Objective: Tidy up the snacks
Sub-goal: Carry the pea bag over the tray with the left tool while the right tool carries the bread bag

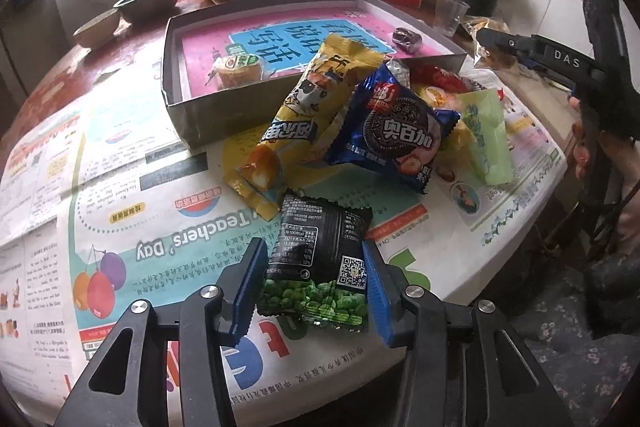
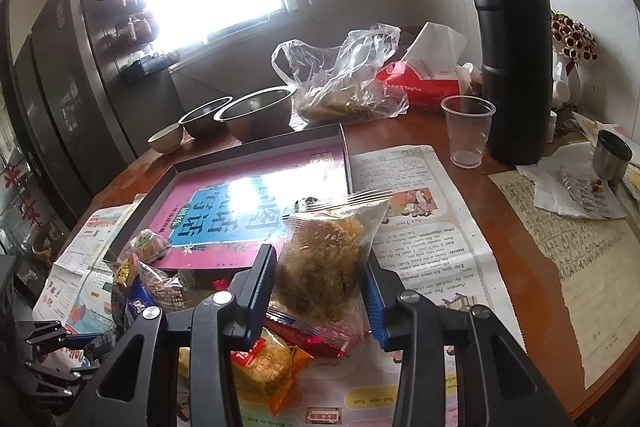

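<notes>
Newspaper covers the round desk (image 1: 120,163), where a shallow box (image 1: 188,107) sits behind a heap of snack packets. Left claw (image 1: 316,287) is clenched on a green-pea packet (image 1: 320,259), pads pinching both side edges just above the paper, tilted steeply down. Right claw (image 2: 320,291) grips a clear-wrapped floss cake (image 2: 328,259), held up near the box's corner, angled gently downward. Both packets look light, soft and crinkly; the cake would likely crush, so holding by the sealed edges seems safest.
</notes>
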Tool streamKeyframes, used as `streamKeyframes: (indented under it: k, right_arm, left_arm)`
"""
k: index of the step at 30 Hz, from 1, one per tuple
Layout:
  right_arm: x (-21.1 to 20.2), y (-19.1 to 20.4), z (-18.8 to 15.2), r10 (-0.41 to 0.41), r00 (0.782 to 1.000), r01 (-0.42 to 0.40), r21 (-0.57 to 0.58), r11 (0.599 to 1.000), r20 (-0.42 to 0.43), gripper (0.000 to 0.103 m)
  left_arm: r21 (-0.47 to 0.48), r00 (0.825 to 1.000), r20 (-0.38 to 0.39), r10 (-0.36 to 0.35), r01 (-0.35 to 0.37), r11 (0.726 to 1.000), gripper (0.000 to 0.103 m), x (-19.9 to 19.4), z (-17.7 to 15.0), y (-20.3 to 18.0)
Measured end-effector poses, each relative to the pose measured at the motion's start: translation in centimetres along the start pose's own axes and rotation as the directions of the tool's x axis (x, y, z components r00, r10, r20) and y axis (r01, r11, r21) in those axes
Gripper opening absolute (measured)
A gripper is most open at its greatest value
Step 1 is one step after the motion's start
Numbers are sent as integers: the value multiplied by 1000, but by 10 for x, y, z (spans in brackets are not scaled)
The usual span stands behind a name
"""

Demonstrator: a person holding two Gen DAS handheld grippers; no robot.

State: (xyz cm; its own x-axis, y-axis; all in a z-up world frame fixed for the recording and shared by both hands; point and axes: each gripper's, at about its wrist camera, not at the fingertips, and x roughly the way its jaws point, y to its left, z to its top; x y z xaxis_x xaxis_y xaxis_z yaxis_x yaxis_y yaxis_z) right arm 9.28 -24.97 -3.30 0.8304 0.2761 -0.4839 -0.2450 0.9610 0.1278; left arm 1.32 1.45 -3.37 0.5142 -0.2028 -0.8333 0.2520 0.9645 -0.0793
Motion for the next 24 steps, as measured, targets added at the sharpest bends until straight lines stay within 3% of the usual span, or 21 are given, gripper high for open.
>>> streamKeyframes:
  k: [7, 15, 24]
  right_arm:
    - [-6, 6, 7, 16, 1000, -16, -7, 1000, 27, 41]
    - [-3, 14, 16, 38, 998, -38, -15, 999, 41, 41]
    - [5, 25, 23, 57, 997, -55, -33, 998, 48, 41]
  left_arm:
    - [-28, 999, 32, -21, 22, 999, 44, -16, 4, 8]
    - [-66, 993, 121, -14, 22, 998, 44, -46, 20, 22]
    - [-111, 988, 156, 4, 13, 994, 44, -45, 48, 36]
